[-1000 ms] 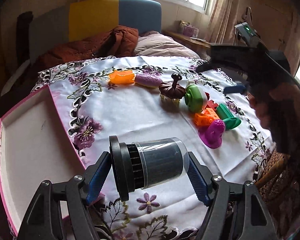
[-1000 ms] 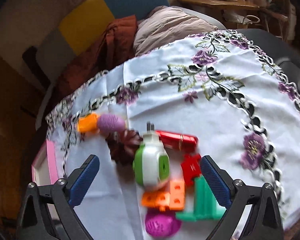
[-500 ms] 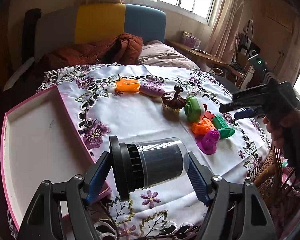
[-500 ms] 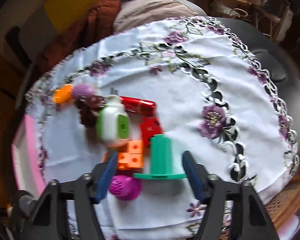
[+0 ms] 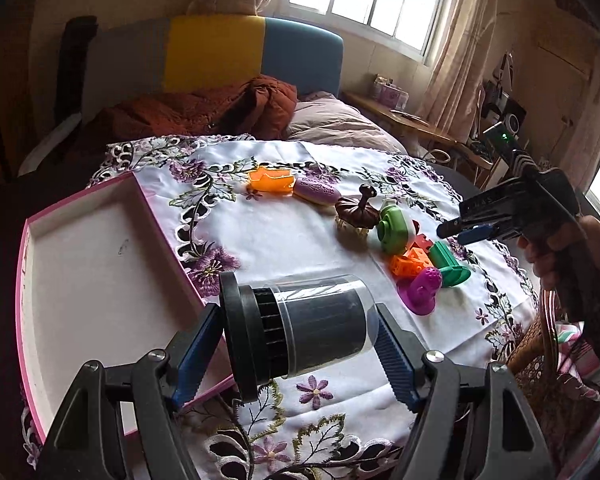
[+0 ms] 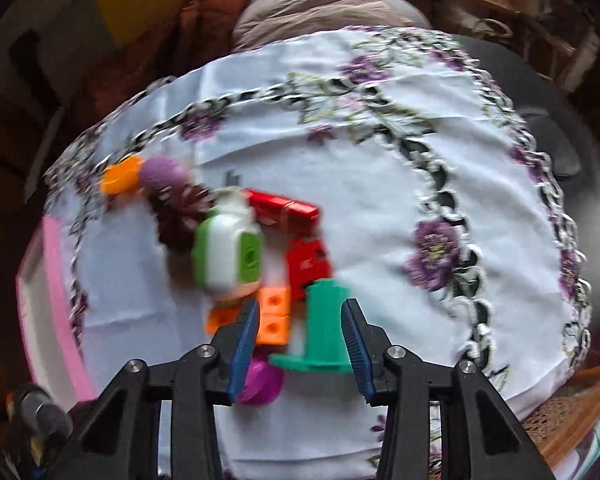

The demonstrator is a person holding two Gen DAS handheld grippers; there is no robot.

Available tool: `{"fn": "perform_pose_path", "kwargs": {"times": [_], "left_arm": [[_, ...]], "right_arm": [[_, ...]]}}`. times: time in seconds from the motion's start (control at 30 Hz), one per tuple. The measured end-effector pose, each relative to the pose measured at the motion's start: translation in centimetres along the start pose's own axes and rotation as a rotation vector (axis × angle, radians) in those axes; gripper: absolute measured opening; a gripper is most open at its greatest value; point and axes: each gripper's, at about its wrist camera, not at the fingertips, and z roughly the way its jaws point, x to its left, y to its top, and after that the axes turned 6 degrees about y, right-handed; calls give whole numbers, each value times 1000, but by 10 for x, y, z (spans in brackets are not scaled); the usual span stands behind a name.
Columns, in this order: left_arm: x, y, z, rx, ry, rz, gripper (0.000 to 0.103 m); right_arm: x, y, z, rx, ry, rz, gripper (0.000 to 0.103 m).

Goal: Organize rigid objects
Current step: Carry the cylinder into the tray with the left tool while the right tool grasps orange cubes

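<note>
My left gripper is shut on a black cylinder with a clear cap, held above the near edge of a pink-rimmed white tray. My right gripper is open, its jaws partly closed in, above a green flanged piece and orange cubes; it also shows in the left wrist view. Other toys lie in a row: a green-white sharpener, a red block, a red tube, a brown lid, a purple oval, an orange mould, a magenta piece.
A white cloth with purple flowers covers the round table. A bed with a yellow and blue headboard and an orange blanket stands behind. A wicker chair is at the right edge.
My right gripper has moved down toward the green piece and its jaws have narrowed. My left gripper has drawn back and up with the cylinder, toward the tray's near edge.
</note>
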Motion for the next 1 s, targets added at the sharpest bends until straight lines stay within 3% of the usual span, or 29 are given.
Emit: {"fn": "perform_pose_path", "kwargs": {"times": [0.17, 0.2, 0.23, 0.3, 0.43, 0.47, 0.5, 0.53, 0.63, 0.77, 1.0], "left_arm": [[1, -2, -2, -1, 5, -9, 76], [2, -2, -3, -5, 6, -9, 76], [2, -2, -4, -5, 7, -11, 76], [4, -2, -4, -5, 7, -18, 76], [5, -1, -3, -5, 8, -25, 76], [6, -1, -3, -5, 8, -25, 76], [6, -2, -4, -6, 10, -24, 76], [7, -1, -4, -7, 13, -26, 76], [15, 0, -6, -9, 26, -43, 76], [36, 5, -12, -14, 73, -79, 76], [113, 16, -5, 22, 153, -262, 76]], "right_arm": [[21, -5, 28, 74, 4, -52, 55], [23, -4, 33, 82, 20, -46, 60], [23, -3, 38, 87, 23, -36, 71], [24, -1, 45, 89, 22, -28, 81], [33, 0, 56, 90, -17, -72, 78], [36, 0, 60, 89, -41, -97, 74], [40, -1, 63, 83, -65, -129, 61], [41, -2, 67, 84, -92, -145, 59], [48, -9, 77, 76, -134, -208, 59], [36, -10, 75, 48, -56, -163, 60], [40, -14, 73, 35, -70, -194, 60]]}}
